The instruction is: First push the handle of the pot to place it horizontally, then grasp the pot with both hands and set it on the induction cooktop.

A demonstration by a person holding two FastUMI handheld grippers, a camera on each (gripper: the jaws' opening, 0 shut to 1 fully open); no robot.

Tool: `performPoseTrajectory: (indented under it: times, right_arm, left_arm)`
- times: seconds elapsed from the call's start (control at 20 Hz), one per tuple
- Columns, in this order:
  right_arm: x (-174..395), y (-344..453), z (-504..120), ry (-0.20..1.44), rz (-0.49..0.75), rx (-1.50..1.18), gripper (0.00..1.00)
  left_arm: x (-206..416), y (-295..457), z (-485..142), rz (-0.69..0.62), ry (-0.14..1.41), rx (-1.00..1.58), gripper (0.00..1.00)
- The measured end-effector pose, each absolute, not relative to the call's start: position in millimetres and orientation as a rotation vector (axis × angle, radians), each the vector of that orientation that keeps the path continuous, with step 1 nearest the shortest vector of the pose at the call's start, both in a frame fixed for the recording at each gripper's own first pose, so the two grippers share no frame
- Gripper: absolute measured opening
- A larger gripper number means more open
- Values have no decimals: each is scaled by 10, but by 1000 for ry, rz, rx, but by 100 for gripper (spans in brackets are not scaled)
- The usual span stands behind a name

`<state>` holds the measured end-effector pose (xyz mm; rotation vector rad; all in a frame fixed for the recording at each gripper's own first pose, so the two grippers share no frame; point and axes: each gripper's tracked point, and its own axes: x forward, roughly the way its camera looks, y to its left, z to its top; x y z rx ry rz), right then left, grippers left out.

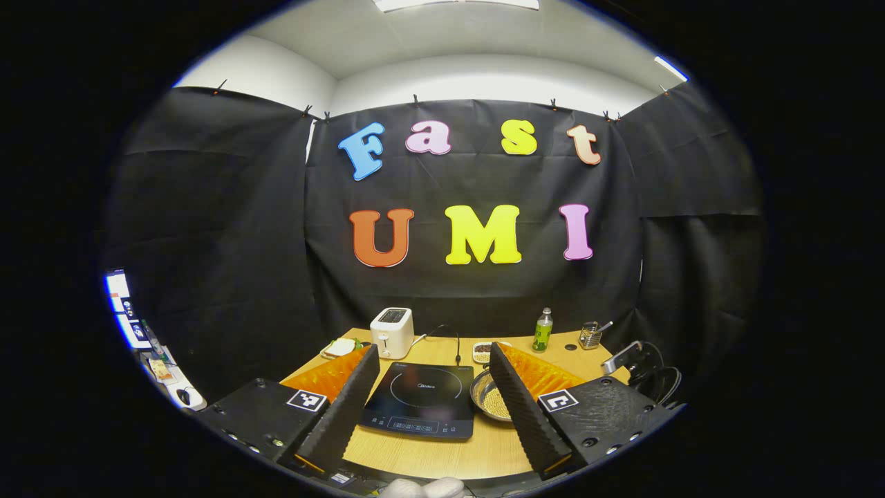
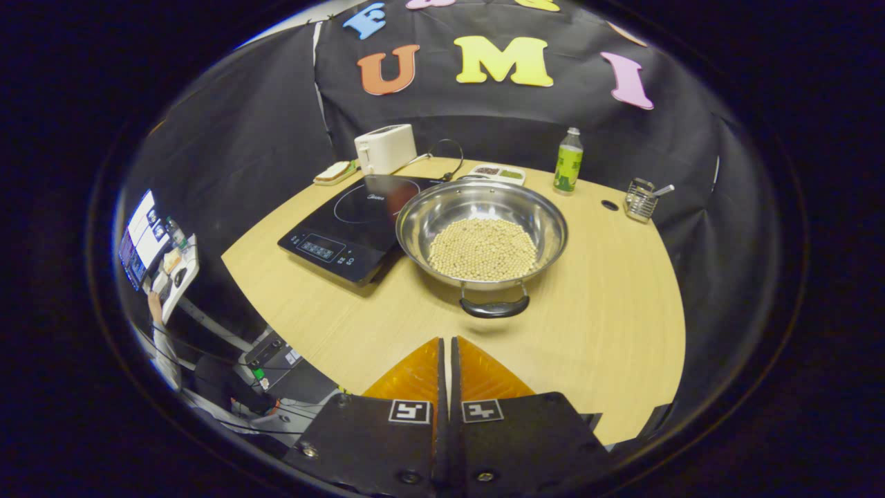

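Observation:
A steel pot (image 2: 482, 232) filled with pale beans stands on the wooden table, touching the right side of the black induction cooktop (image 2: 352, 218). Its dark handle (image 2: 495, 308) points toward my right gripper (image 2: 446, 340), which hovers above the table's near edge, shut with nothing between its fingers. In the left gripper view the cooktop (image 1: 422, 400) lies between the fingers and part of the pot (image 1: 489, 398) peeks out beside the right finger. My left gripper (image 1: 433, 349) stands wide open above the near edge, holding nothing.
At the back stand a white toaster (image 2: 385, 148), a plate with a sandwich (image 2: 334, 173), a small snack tray (image 2: 498, 172), a green bottle (image 2: 568, 161) and a wire utensil holder (image 2: 641, 199). A cable hole (image 2: 609, 205) sits near the holder. A desk with a screen (image 2: 142, 238) stands left.

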<state>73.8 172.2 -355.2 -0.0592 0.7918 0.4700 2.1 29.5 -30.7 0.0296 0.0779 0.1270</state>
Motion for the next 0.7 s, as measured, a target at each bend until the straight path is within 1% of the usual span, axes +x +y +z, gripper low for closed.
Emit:
performPoseTrajectory:
  times: [0.1, 0.15, 0.2, 0.25, 0.3, 0.4, 0.45, 0.5, 0.55, 0.6, 0.65, 0.7]
  right_arm:
    - [862, 1824, -3634, 801, 492, -75, 0]
    - [939, 1867, -3672, 807, 498, -81, 0]
    - [1001, 1915, -3727, 815, 507, -80, 4]
    - [1057, 1949, -3774, 827, 509, -80, 4]
    - [1124, 1962, -3819, 839, 505, -83, 1]
    - [1224, 2007, -3896, 861, 513, -83, 1]
    - [1265, 2029, -3924, 865, 520, -83, 4]
    - [1305, 2042, -3938, 868, 525, -86, 1]
    - [1322, 2047, -3968, 871, 534, -88, 4]
    - [1334, 2049, -3986, 878, 545, -91, 1]
    - [1349, 2035, -4014, 880, 549, -98, 4]
    - [1376, 1998, -4036, 884, 550, -109, 1]
  left_arm:
    - [-5, 305, -299, 155, 82, 30, 95]
    - [-36, 320, -288, 173, 82, 32, 95]
    - [-41, 344, -297, 191, 85, 34, 95]
    - [-54, 370, -306, 210, 91, 34, 95]
    - [-64, 371, -327, 227, 98, 30, 95]
    - [-114, 400, -360, 267, 112, 27, 95]
    - [-140, 417, -373, 285, 116, 26, 95]
    - [-145, 419, -393, 302, 124, 25, 95]
    - [-154, 418, -411, 316, 134, 21, 95]
    - [-170, 446, -439, 330, 142, 16, 95]
    - [-164, 438, -448, 342, 143, 12, 84]
    - [-172, 434, -429, 352, 143, 10, 95]
